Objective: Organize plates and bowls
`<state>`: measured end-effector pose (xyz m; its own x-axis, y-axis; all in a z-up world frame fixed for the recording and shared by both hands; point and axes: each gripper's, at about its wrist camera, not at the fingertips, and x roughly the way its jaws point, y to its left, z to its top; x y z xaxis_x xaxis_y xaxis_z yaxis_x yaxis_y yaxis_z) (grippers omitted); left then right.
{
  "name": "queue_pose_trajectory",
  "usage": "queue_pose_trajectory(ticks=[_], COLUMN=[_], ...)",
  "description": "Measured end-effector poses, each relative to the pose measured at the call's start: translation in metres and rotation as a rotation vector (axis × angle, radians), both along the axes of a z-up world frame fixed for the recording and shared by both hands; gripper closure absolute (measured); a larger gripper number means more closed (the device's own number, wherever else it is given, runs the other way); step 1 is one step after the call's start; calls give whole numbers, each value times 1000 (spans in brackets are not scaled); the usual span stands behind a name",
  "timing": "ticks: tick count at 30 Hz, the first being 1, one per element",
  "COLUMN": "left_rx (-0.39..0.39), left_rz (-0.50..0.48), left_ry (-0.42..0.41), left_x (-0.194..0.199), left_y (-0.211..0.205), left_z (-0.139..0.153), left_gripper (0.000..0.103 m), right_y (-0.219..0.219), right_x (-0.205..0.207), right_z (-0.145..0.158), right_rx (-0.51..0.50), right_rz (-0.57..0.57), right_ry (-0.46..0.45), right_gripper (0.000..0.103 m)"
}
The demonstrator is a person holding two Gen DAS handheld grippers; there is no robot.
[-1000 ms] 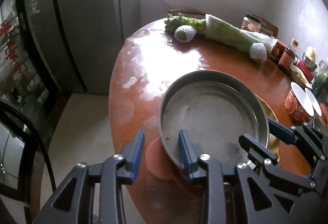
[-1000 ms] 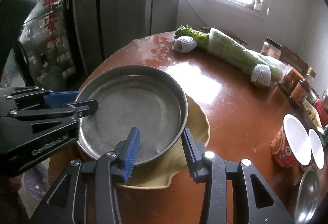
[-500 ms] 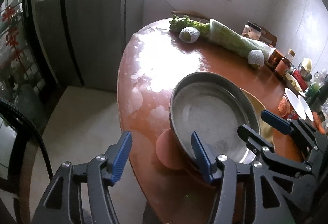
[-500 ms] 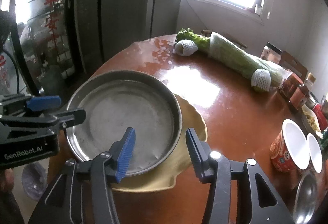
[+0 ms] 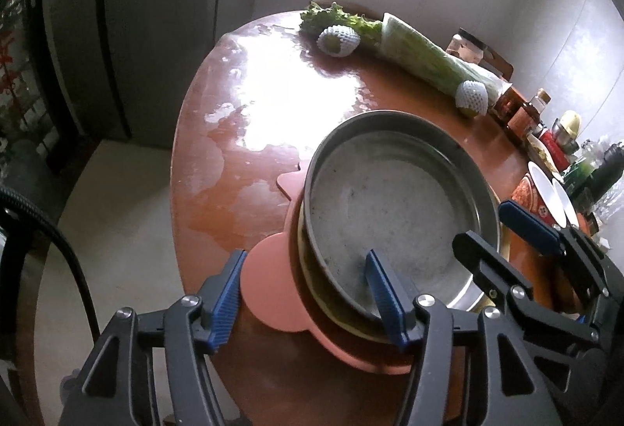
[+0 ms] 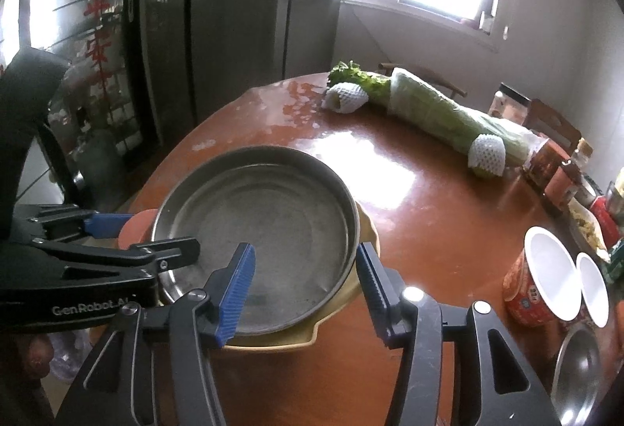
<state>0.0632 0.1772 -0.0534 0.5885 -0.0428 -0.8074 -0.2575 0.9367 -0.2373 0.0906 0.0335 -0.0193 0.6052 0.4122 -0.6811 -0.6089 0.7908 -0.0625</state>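
A round steel pan (image 5: 394, 207) (image 6: 257, 223) rests on a yellow plate (image 6: 366, 231), which lies on a pink plate (image 5: 273, 285) (image 6: 136, 227) near the table's front edge. My left gripper (image 5: 306, 293) (image 6: 144, 236) is open and straddles the pan's near left rim, one finger inside the pan and one over the pink plate. At the near right rim my right gripper (image 6: 304, 279) (image 5: 499, 235) is open too, one finger inside the pan and the other beside the yellow plate. Neither gripper's pads press on the rim.
The round brown table (image 5: 241, 121) carries a wrapped cabbage (image 5: 421, 51), two foam-netted fruits (image 5: 337, 39), two noodle cups (image 6: 542, 270), a small steel bowl (image 6: 577, 363) and jars along the right. A dark fridge (image 6: 218, 36) stands to the left, floor beyond the edge.
Both grippers' jaws have spread wider around the pan's rim. In the left wrist view more of the pink plate now shows under the pan.
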Motion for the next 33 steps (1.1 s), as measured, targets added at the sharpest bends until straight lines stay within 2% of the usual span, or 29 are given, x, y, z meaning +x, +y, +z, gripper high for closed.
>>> queue_pose_trajectory(ticks=[5, 12, 23, 33], left_rx=[-55, -70, -33, 24], left_rz=[-11, -50, -121, -123], left_ry=[-20, -21, -21, -26], left_x=[0, 19, 54, 67], left_y=[0, -16, -46, -52], left_z=[1, 2, 6, 10], left_gripper=[52, 53, 53, 53], right_y=[-5, -18, -45, -52], right_x=[2, 8, 23, 30], right_z=[-2, -4, -4, -8], right_rx=[-8, -12, 10, 29], right_rz=[-17, -60, -125, -135], right_ry=[5, 13, 22, 28], right_gripper=[47, 47, 47, 47])
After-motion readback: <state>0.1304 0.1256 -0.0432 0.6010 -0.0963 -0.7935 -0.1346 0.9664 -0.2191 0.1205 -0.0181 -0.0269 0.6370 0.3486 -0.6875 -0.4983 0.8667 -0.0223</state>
